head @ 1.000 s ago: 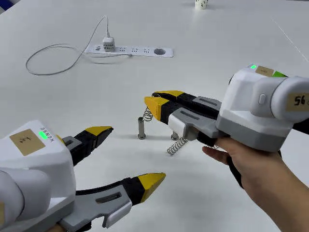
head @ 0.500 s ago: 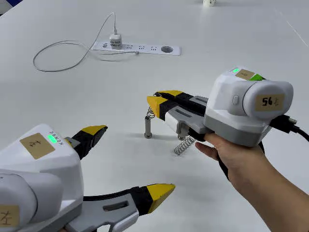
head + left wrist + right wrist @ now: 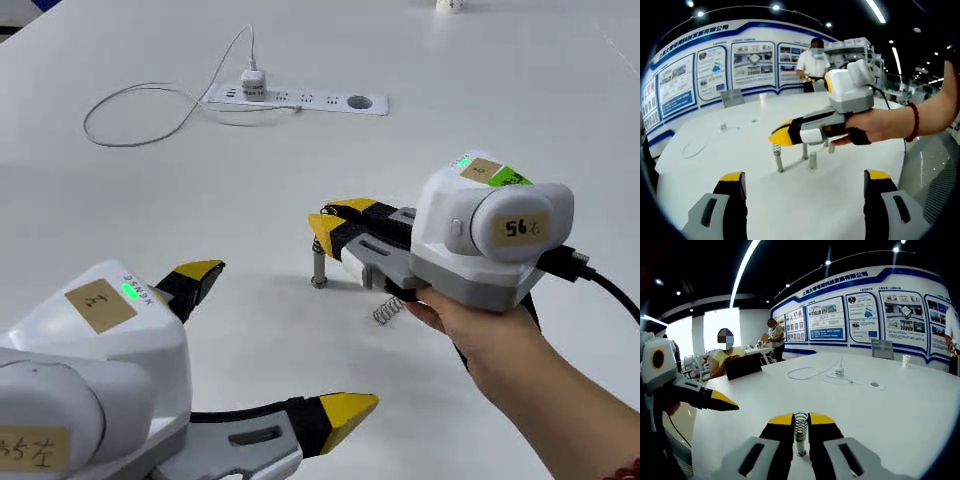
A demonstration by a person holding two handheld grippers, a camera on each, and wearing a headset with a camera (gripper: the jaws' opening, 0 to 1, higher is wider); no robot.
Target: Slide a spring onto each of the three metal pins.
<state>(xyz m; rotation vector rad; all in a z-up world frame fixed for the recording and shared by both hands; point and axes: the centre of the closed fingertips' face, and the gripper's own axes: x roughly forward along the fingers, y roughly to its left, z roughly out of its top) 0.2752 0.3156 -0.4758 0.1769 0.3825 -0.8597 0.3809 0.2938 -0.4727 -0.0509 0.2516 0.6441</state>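
Right tongs (image 3: 801,419) clenched a spring (image 3: 800,430) atop the pin (image 3: 799,449) at their twelve o'clock, left tongs (image 3: 804,176) gaping; a tilted release could jam or fling it.

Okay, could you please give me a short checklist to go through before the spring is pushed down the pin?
1. Right gripper shut on the spring: ok.
2. Spring lined up over the pin: ok.
3. Pin upright on the table: ok.
4. Spring seated fully down the pin: not ok, it sits at the top.
5. Left gripper open, apart from the pin: ok.
6. Second spring lying loose nearby: ok.
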